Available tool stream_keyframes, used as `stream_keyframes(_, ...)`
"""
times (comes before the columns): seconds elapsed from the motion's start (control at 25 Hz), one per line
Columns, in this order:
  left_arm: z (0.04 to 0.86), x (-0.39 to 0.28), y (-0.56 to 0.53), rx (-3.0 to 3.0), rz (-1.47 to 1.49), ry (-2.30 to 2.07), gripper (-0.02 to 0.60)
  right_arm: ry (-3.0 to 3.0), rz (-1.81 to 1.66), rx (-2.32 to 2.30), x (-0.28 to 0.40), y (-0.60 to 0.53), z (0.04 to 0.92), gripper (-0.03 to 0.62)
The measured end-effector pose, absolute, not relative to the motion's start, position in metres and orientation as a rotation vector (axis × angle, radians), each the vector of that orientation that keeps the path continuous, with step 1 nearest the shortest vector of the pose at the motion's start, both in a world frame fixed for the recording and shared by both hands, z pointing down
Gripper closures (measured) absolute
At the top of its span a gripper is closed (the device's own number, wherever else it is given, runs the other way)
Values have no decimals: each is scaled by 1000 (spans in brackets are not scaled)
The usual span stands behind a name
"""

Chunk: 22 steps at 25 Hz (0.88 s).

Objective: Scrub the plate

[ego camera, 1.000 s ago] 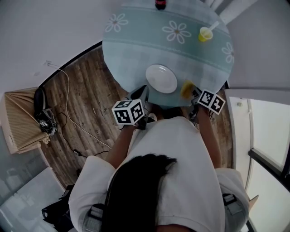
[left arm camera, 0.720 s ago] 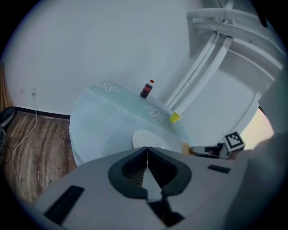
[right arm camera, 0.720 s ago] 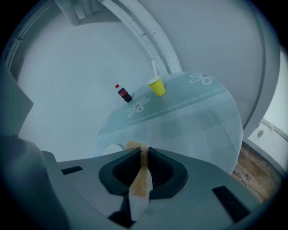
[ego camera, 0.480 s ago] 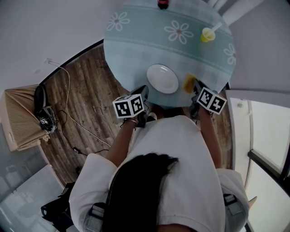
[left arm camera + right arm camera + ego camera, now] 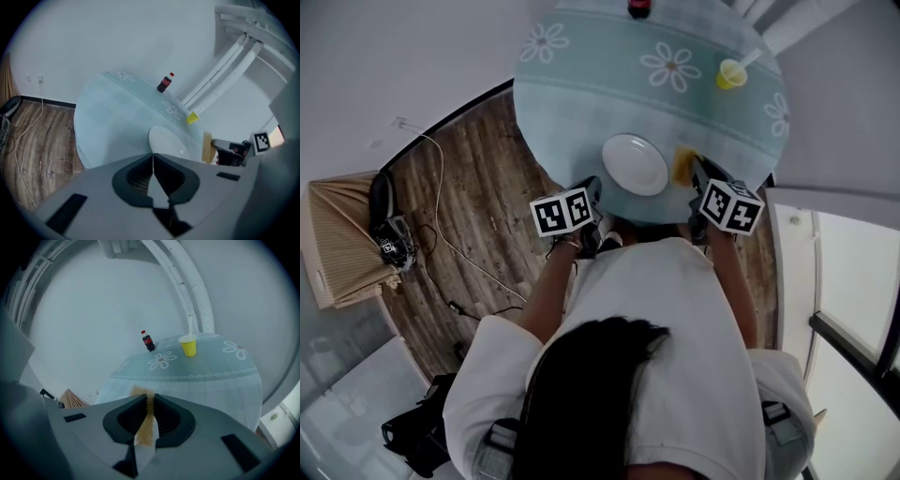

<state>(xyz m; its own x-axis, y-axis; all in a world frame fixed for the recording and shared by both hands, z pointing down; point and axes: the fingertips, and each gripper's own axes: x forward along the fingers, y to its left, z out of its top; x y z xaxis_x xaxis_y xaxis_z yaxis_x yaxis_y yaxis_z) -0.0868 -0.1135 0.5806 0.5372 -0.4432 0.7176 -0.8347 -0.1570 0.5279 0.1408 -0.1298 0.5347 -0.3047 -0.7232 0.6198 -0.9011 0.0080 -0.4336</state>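
A white plate lies near the front edge of the round table with its pale blue flowered cloth; it shows again in the left gripper view as the plate. My left gripper hangs at the table's near edge, left of the plate, shut with nothing in it. My right gripper is just right of the plate, shut on a thin tan scrub pad. That pad stands edge-on between the jaws in the right gripper view.
A yellow cup with a straw stands at the table's far right and a dark cola bottle at its far edge. Wood floor with a loose cable lies left of the table. A tan cloth-covered piece sits at the far left.
My right gripper has lifted the pad and carried it up toward the plate's right rim, rolling as it went. My left gripper has sunk slightly at the table's near edge.
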Motion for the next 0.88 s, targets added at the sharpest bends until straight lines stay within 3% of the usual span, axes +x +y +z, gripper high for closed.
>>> stream_keyframes(0.4,586,-75,-128,1675,354,-1016,565,-2135,1000,1574,120,-147,521,535)
stream_keyframes(0.48,588,-75,-128,1653,341,-1010,461,-2145,984,1555,116,-145,521,536)
stream_keyframes(0.52,590,-75,-127,1643,339,-1006,443,-2148,980,1545,115,-143,521,535)
stream_keyframes(0.88,601,-65,-130,1591,337,-947,410,-2178,1005,1506,110,-146,523,534)
